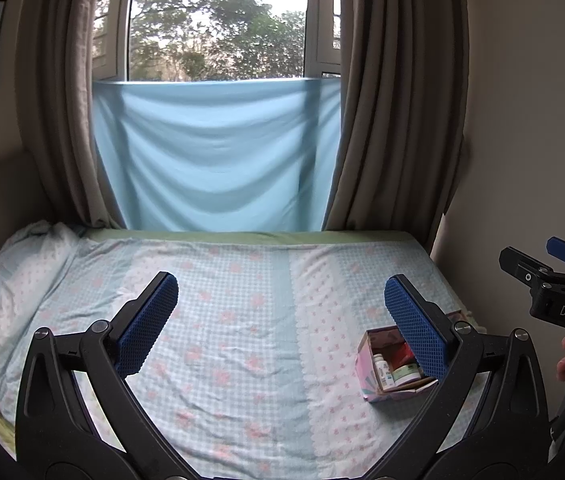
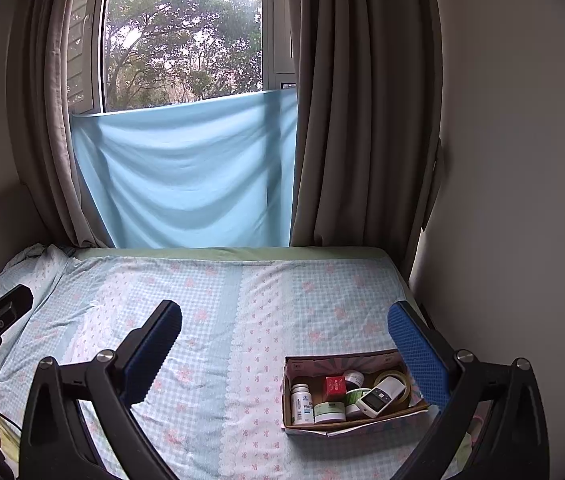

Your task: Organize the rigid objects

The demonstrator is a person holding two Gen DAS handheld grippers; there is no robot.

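Note:
A small open cardboard box (image 2: 294, 364) with a pink patterned outside lies on the bed at the right; it also shows in the left wrist view (image 1: 367, 350). In it are a white pill bottle (image 2: 301, 404), a green-lidded jar (image 2: 329, 412), a red box (image 2: 335, 385), a tape roll (image 2: 402, 378) and a white handheld device (image 2: 380, 396). My left gripper (image 1: 281, 300) is open and empty above the bed, left of the box. My right gripper (image 2: 284, 330) is open and empty, its right finger over the box's right end.
The bed (image 2: 218, 320) has a blue-and-pink checked sheet and a pillow (image 1: 6, 280) at the left. Brown curtains (image 2: 358, 120) and a hanging blue cloth (image 2: 186, 176) cover the window behind. A wall (image 2: 502, 200) borders the bed's right side.

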